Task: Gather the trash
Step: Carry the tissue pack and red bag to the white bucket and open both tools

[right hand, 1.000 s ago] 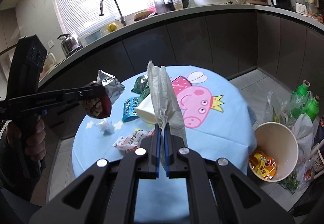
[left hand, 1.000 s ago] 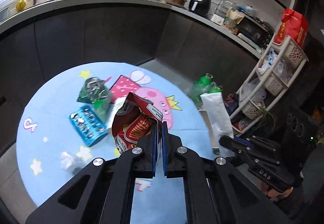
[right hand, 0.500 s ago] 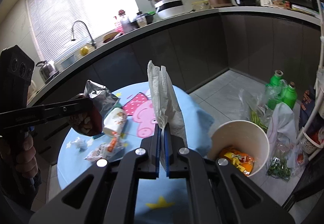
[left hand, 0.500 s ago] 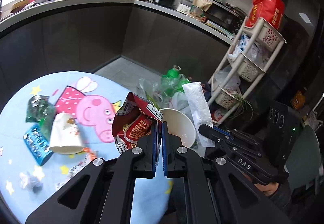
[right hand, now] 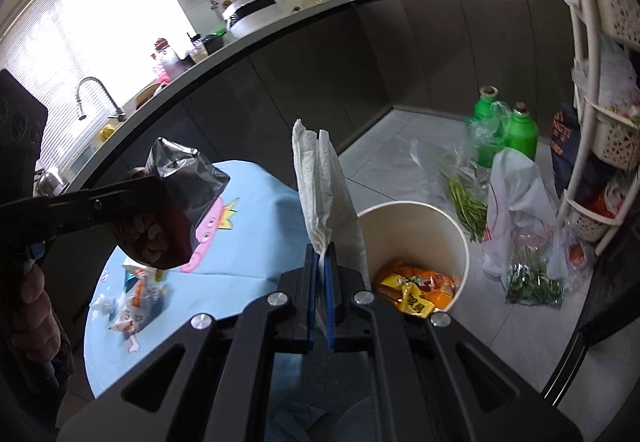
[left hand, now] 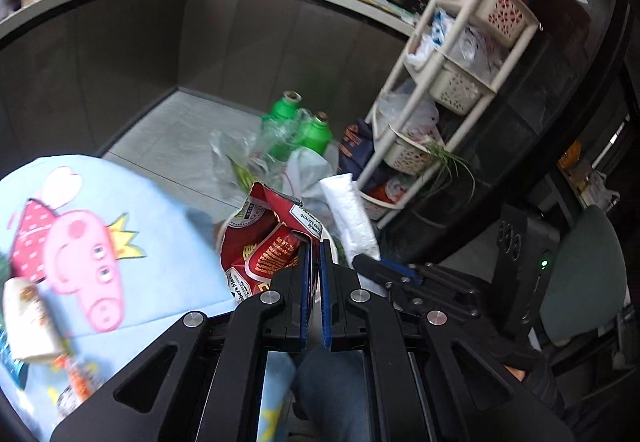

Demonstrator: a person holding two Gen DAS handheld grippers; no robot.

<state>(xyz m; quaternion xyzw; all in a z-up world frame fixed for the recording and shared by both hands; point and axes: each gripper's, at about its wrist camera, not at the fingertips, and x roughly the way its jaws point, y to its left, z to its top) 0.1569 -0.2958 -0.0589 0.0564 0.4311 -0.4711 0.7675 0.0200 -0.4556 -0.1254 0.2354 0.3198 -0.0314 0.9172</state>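
My left gripper is shut on a red snack bag and holds it in the air beyond the table's right edge; the bag also shows in the right wrist view, silver inside. My right gripper is shut on a white paper napkin, upright, just left of the white paper bucket on the floor. The bucket holds orange wrappers. In the left wrist view the napkin is right of the bag and the bucket is mostly hidden behind the bag.
The round table with a blue pig-print cloth carries a toppled paper cup and wrappers. On the floor are green bottles, plastic bags with greens and a white basket rack. A dark counter curves behind.
Both grippers have swung right, away from the table and toward the bucket, each keeping its item. The bucket now sits closer under the right gripper.
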